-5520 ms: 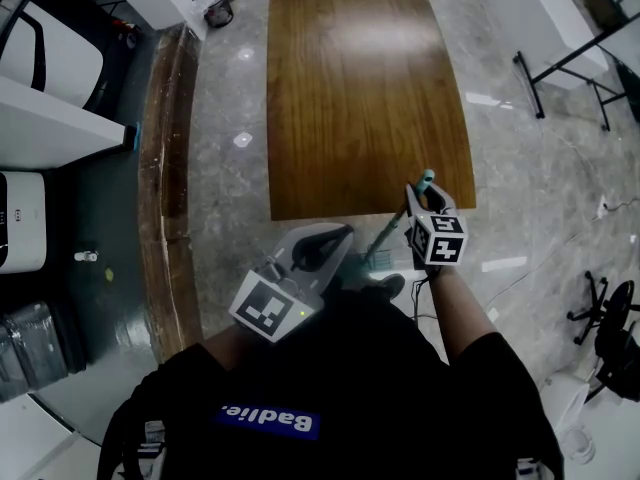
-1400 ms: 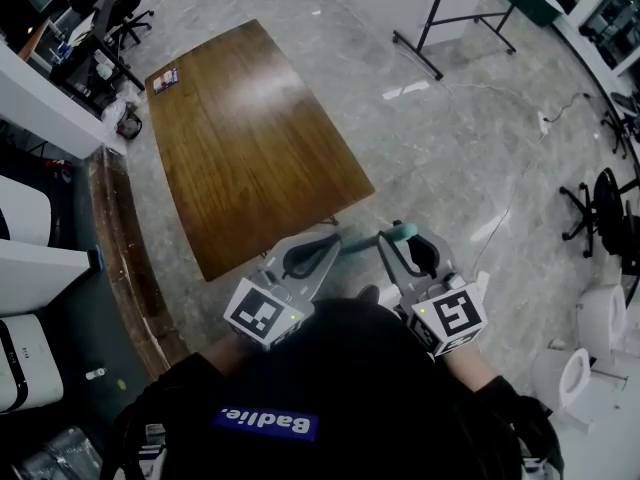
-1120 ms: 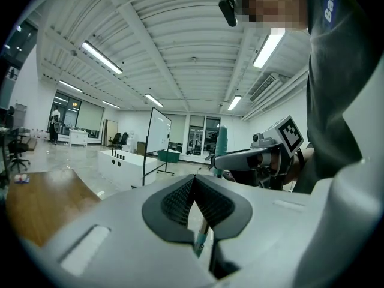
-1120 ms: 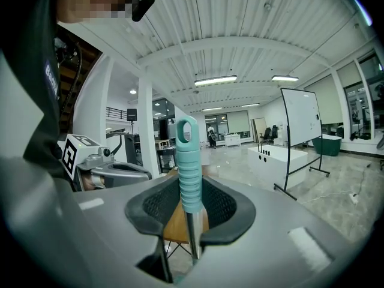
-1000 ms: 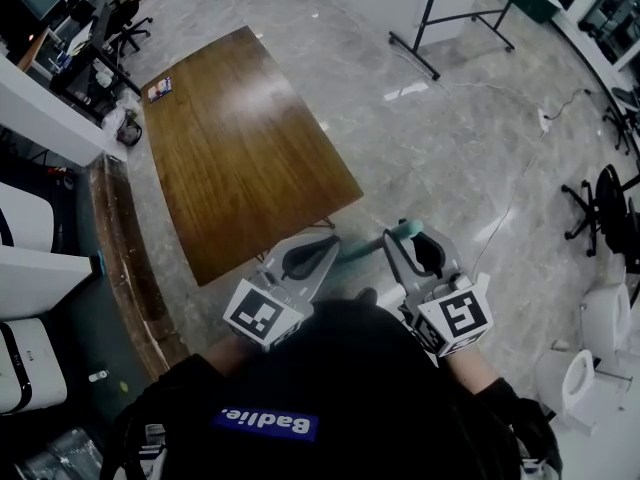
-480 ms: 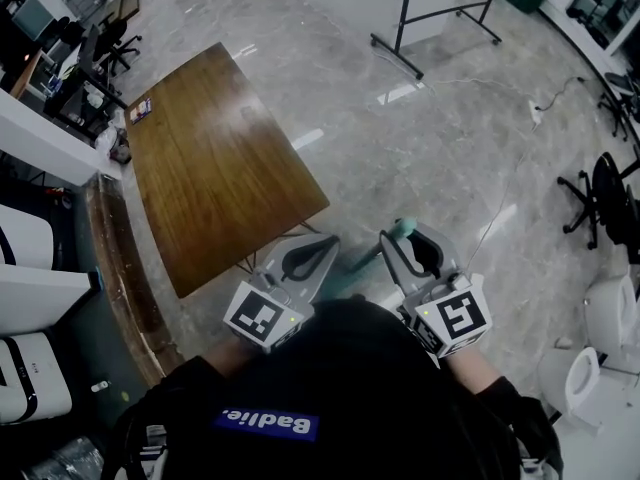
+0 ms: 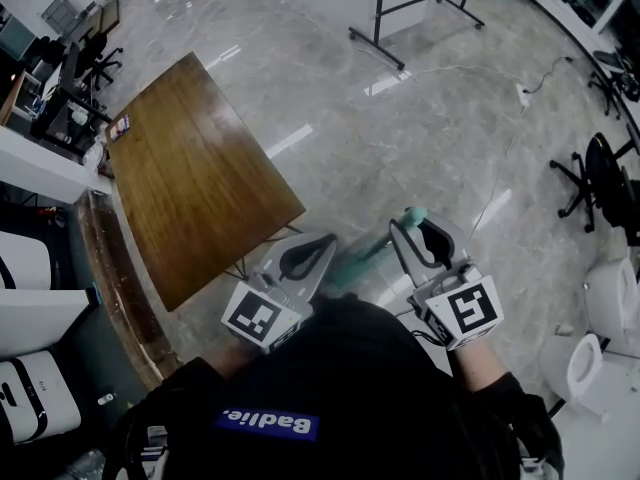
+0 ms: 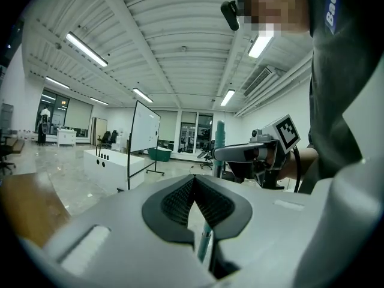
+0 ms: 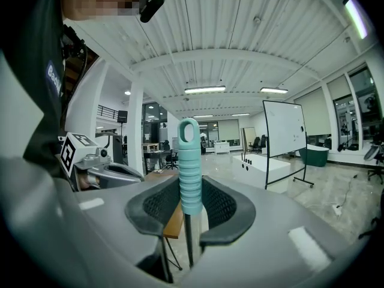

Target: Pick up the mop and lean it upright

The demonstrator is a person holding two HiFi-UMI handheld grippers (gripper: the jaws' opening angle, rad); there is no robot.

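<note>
Now | right tool clenched on mop by teal grip | left tool clamped on its shaft

Glossy grey marble floor under a ribbed white ceiling with strip lights. Brown wooden table at left, black office chair at right. Whiteboard on a wheeled stand behind a long white counter.
</note>
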